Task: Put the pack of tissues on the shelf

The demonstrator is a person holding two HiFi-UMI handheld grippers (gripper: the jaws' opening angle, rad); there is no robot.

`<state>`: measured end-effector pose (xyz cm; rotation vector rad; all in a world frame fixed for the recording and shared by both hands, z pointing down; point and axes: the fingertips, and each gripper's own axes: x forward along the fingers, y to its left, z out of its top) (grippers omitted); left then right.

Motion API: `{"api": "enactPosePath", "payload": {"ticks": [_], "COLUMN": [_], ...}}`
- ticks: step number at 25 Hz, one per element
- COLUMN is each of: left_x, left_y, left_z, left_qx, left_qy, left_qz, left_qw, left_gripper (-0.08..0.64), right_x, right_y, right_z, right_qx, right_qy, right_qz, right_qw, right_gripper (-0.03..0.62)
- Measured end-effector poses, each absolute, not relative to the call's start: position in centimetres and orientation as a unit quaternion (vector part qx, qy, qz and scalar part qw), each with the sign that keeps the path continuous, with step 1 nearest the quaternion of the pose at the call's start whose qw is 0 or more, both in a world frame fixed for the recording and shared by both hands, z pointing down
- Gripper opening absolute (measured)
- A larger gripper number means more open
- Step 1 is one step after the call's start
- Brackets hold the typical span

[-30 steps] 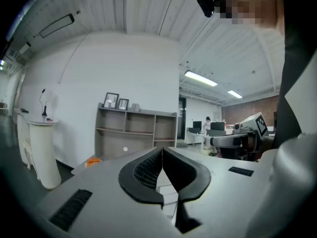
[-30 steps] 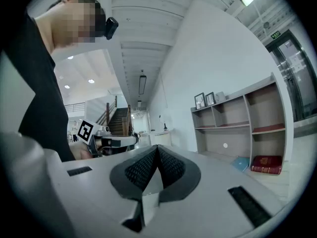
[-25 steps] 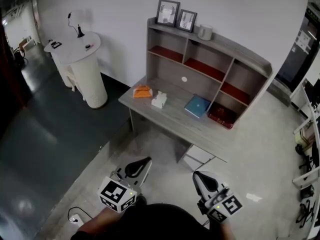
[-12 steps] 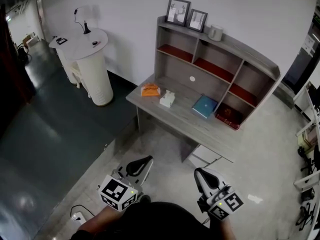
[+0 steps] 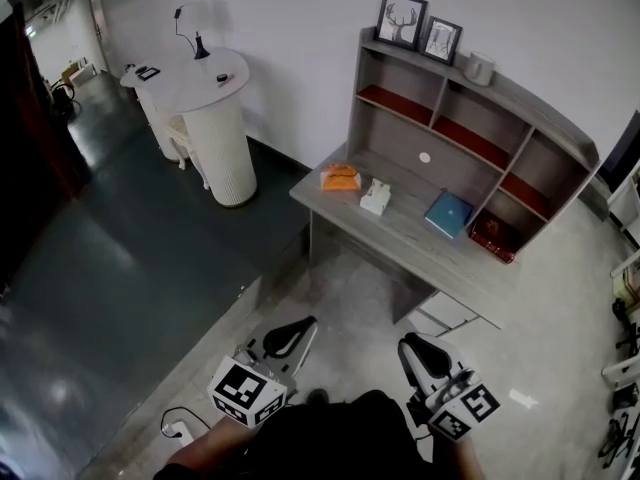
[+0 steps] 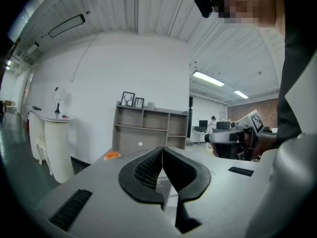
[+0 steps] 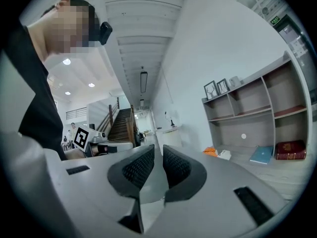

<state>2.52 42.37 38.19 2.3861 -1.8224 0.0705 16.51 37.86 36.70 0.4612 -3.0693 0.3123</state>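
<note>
A person stands back from a grey wooden desk (image 5: 405, 243) that carries a grey open shelf unit (image 5: 530, 103), with a gripper in each hand at 6 o'clock in the head view. The left gripper (image 5: 288, 336) has its black jaws clenched tip to tip on nothing. The right gripper (image 5: 418, 352) is likewise clenched and empty, with a bare slit between its pads. The white pack of tissues (image 5: 376, 197) lies on the desk top, well apart from both grippers at about 12 o'clock, and just at 4 o'clock of a small orange object (image 5: 340, 177). A blue book (image 5: 448, 214) and a dark red box (image 5: 494, 236) lie farther along toward 4 o'clock. Two framed pictures (image 5: 402, 20) top the shelf unit. A white round pedestal table (image 5: 200, 108) stands at 9 o'clock of the desk.
</note>
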Motion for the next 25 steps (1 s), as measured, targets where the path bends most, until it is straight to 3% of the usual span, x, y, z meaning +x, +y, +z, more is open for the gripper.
{"api": "enactPosePath", "payload": {"ticks": [13,25], "left_x": [-1.0,-2.8], "left_y": [38.7,25.6], "left_z": [39.6,38.6], "left_qx": [0.777,0.767], "left_qy": [-0.624,-0.636], "left_qz": [0.020,0.029], "left_qw": [0.083,0.088], "left_gripper": [0.017,0.017], "right_x": [12.4,8.8], "right_y": [33.2,20.3], "right_z": [38.3,37.1], "right_qx": [0.122,0.084], "right_qy": [-0.985,-0.989], "right_qz": [0.121,0.119], "right_qw": [0.021,0.010], "right_gripper": [0.021,0.021]}}
